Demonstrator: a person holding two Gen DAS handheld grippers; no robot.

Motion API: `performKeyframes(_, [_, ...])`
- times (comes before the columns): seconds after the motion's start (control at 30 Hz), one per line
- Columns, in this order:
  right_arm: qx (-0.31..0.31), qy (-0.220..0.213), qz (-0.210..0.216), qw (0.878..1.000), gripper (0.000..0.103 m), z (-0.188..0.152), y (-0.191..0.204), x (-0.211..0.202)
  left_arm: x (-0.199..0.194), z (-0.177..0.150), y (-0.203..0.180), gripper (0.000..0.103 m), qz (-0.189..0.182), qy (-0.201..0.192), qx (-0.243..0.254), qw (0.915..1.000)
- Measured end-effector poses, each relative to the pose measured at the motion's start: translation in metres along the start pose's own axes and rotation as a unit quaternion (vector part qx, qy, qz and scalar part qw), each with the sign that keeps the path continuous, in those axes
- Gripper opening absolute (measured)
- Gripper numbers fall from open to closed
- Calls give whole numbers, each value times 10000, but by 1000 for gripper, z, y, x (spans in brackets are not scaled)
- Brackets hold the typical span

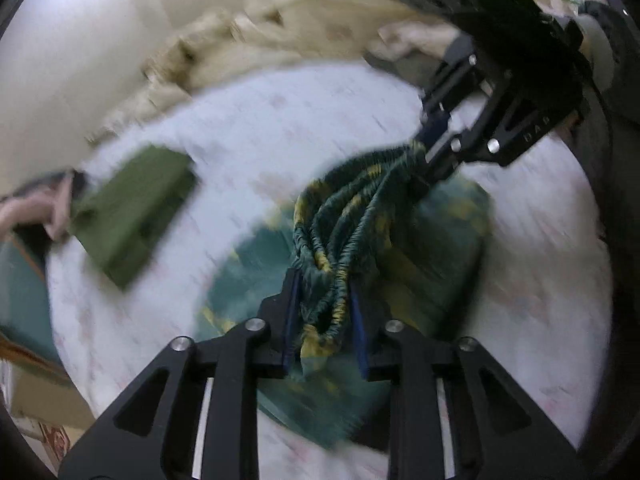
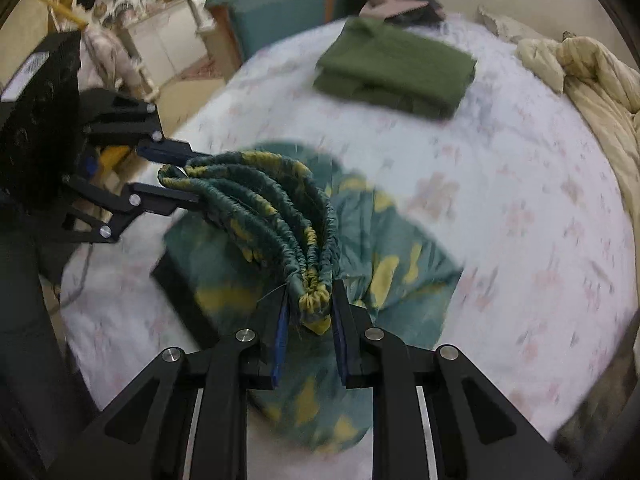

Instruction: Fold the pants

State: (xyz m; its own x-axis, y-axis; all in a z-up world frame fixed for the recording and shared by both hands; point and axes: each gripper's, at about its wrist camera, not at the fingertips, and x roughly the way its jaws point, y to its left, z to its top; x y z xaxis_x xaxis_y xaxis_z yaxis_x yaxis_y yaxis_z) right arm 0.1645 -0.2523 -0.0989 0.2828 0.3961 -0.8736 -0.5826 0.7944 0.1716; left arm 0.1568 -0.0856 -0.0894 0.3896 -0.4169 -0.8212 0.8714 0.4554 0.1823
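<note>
Under both of your grippers lies the bed (image 2: pixel 500 208), covered with a white sheet printed with faint pink flowers, and it carries everything else here. Along its far edge, against the wall, a cream quilt (image 2: pixel 592 68) sits bunched up. Near the middle of the bed are the pants (image 2: pixel 248 208), teal with yellow patches; you hold their elastic waistband gathered into several folds and raised off the sheet, while the legs hang down and pool on the bed right below. Toward the far end of the bed, well apart from the pants, a folded green garment (image 2: pixel 394 74) lies flat. Your left gripper (image 1: pixel 322 312) is clenched on one end of the gathered waistband, with the cloth pinched between its blue-padded fingers. Your right gripper (image 2: pixel 310 316) is clamped on the other end of the same waistband, and a yellow bit of fabric pokes out between its fingers. The waistband runs between the two grippers in a loose curve, and much of the scene is blurred.
</note>
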Motion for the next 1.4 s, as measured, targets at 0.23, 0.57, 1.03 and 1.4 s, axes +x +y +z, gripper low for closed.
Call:
performKeyframes(0.23, [300, 684, 428, 9963, 31, -35, 7, -2, -11, -25, 1, 40, -808, 793, -696, 9911])
performKeyframes(0.57, [1719, -120, 591, 9833, 27, -6, -26, 15, 43, -10, 47, 38, -869, 840, -3817, 9163])
performKeyframes(1.03, [2538, -352, 67, 9666, 34, -9, -63, 8, 24, -28, 71, 41, -227, 646, -4137, 9078])
performKeyframes(1.4, [2532, 128, -217, 9671, 19, 18, -83, 73, 98, -31, 101, 33, -73, 1072, -4246, 8990])
